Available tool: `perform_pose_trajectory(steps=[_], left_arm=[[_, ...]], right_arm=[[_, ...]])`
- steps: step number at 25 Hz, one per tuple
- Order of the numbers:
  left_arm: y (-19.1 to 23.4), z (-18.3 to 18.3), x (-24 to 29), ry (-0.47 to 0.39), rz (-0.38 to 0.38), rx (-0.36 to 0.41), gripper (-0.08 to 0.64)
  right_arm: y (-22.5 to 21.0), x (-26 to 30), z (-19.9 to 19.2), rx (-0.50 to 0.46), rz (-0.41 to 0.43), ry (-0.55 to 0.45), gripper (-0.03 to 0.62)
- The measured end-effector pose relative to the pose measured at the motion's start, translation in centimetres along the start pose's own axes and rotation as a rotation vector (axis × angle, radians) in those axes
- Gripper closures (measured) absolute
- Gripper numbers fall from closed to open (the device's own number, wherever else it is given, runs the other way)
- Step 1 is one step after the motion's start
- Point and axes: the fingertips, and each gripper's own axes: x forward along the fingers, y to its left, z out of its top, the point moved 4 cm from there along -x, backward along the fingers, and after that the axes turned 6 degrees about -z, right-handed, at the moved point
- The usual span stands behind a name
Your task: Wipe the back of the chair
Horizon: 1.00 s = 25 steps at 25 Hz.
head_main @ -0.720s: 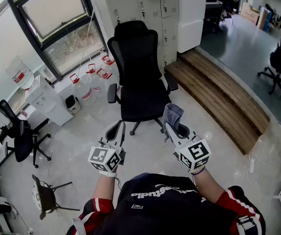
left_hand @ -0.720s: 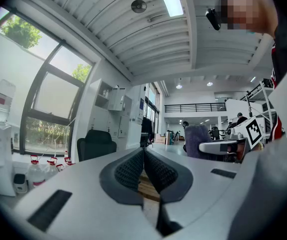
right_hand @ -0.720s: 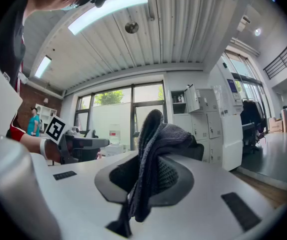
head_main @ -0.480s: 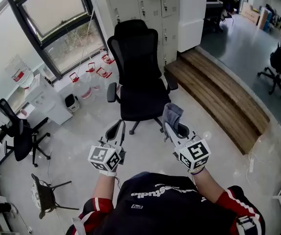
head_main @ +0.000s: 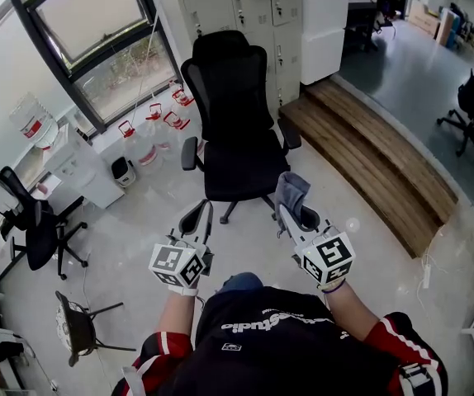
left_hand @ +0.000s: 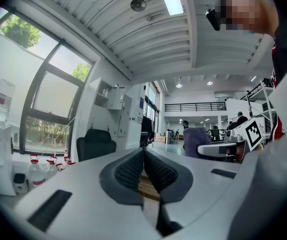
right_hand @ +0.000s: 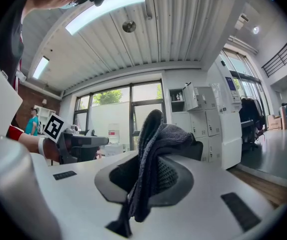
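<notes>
A black office chair (head_main: pixel 234 130) stands ahead of me, its seat facing me and its tall back (head_main: pixel 226 81) toward the cabinets. My right gripper (head_main: pixel 286 209) is shut on a grey cloth (head_main: pixel 291 190), which bunches above the jaws in the right gripper view as the cloth (right_hand: pixel 156 154). My left gripper (head_main: pixel 199 219) is shut with nothing in it; its pads (left_hand: pixel 133 169) meet. Both grippers hover over the floor just short of the seat's front edge. The chair's back (left_hand: pixel 95 142) shows small in the left gripper view.
White lockers (head_main: pixel 245 11) stand behind the chair. Water bottles (head_main: pixel 150 134) and a water dispenser (head_main: pixel 76 167) line the window wall at left. A wooden step (head_main: pixel 369 159) runs along the right. Another black chair (head_main: pixel 35 229) and a stool (head_main: pixel 80 324) stand at left.
The view has shifted slightly, with the chair a touch higher in frame. Both grippers hold the same pose and the cloth stays gripped.
</notes>
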Motion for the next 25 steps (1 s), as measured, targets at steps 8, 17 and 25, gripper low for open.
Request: perform_pose_trajectory(steps=[8,17,25], left_arm=[[0.6,0.2,0.9,0.020,0.007,0.004,0.535],[7.1,-1.7,4.0,0.025,0.049,-0.048,0.535],[16.9,-0.6,10.2,0.007,0.072,-0.068,0.535]], right_arm=[[-0.5,1.2,-0.4,0.032,0.025,0.019,0.535],[-2.4,7.9,-2.0,0.049,0.031,0.061,0.535],[-4.9,20.0,-0.6,0.024,0.072,0.091,0.535]])
